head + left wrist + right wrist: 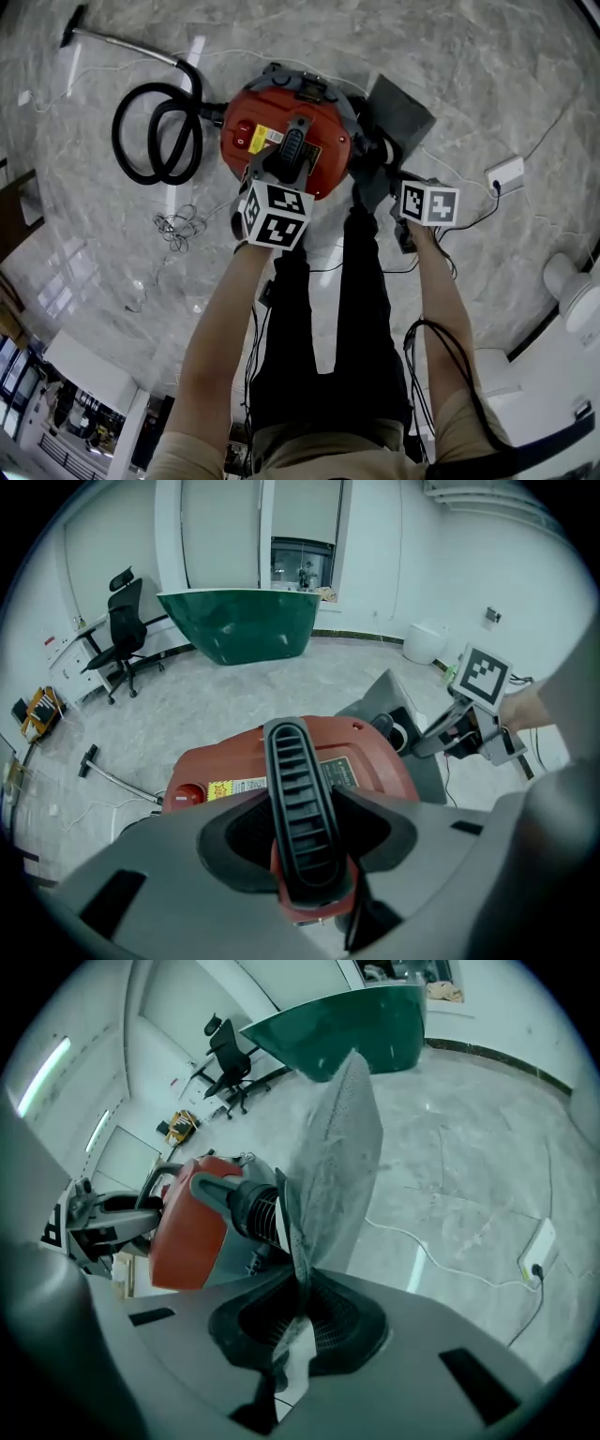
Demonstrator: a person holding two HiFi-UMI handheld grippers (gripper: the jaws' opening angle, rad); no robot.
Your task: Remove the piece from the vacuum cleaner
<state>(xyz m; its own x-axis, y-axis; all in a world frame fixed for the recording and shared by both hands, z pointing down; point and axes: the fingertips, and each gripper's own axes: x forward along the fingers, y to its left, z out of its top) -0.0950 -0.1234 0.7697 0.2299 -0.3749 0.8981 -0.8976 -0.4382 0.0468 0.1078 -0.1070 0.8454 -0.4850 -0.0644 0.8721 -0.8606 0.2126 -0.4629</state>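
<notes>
Floor clutter first: black hose (pixel 155 141) coiled left of the vacuum cleaner (pixel 323 127), its wand (pixel 122 42) lying further out toward the top left, and a loose tangle of thin wire (pixel 178 225) just below the coil. A white power strip (pixel 504 173) sits off to the right with a white cable (pixel 422 1237) snaking across the marble floor (pixel 469 56). In the background there's a green counter (pixel 239 625) and a black office chair (pixel 122 630), both well clear. The person's legs in black trousers (pixel 361 309) stand between the two arms, right up against the vacuum. Both forearms reach forward and steeply down, with a black cable running along the right one. The left gripper (pixel 281 173) is over the top of the red body, jaws clamped either side of the black ribbed handle (pixel 302 813). The right gripper (pixel 375 173) is at the vacuum's right side, jaws pinched together on the bottom edge of the grey piece (pixel 337 1147), a thin flat sheet standing roughly upright from the pads. In the head view the grey piece (pixel 403 112) is at the vacuum's upper right, against the body near a black ribbed part. Can't tell whether it's detached.
</notes>
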